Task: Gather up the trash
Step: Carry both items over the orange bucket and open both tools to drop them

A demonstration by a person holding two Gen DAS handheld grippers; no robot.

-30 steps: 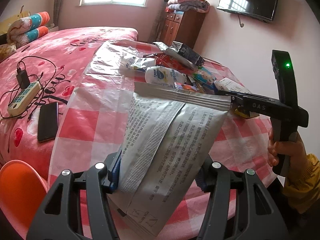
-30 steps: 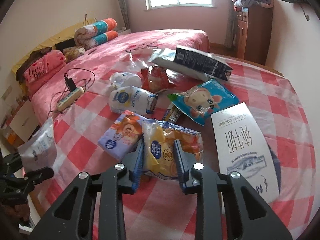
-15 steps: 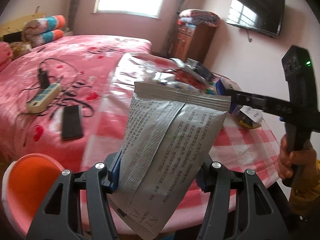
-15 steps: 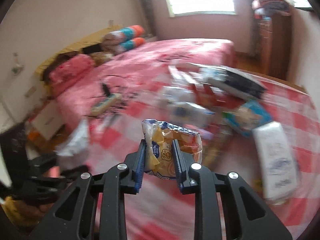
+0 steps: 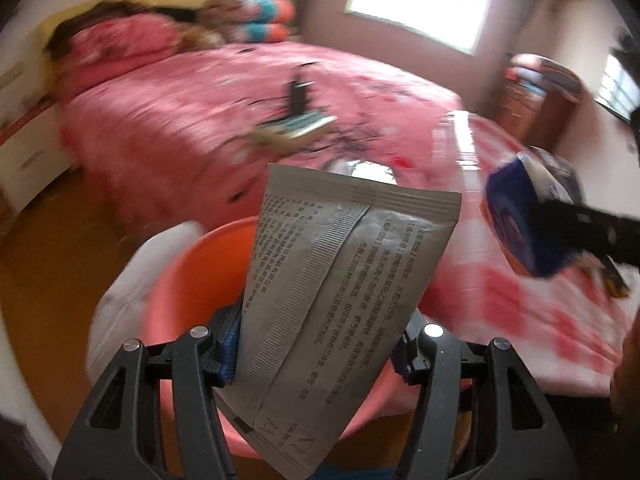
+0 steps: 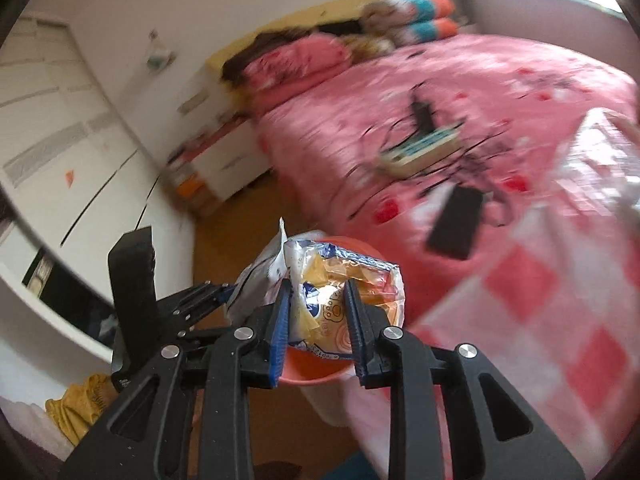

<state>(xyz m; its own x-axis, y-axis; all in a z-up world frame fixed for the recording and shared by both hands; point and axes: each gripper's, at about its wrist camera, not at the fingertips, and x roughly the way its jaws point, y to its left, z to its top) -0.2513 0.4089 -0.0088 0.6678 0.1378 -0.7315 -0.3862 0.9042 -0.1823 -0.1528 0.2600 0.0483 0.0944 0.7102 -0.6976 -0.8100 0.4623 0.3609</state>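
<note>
Left wrist view. Left claw (image 5: 316, 344): clenched on a grey foil pouch (image 5: 340, 292), pads bearing on its two long edges near the lower end. Pouch stands upright above an orange bin (image 5: 192, 272), sealed end up, printed seam facing the camera. Judged light, thin and crinkly, flat and probably empty; slick foil, so the crimped seals and the stiff side edges give the surest hold. At right, the other claw's black bar crosses with a blue-and-orange packet (image 5: 520, 224) at its tip. Behind: a checked counter (image 5: 540, 312), a pink bed (image 5: 240, 112) bearing a power strip (image 5: 292, 126).

Right wrist view. Right claw (image 6: 318, 320): clenched on a yellow snack wrapper (image 6: 340, 284), pinched across its middle, crumpled top free. Wrapper hangs over the bin's rim. Judged soft, featherweight and slippery; a pinch on bunched film holds best. The grey pouch shows just left, beside the wrapper. A phone (image 6: 456, 224) lies on the bed.
</note>
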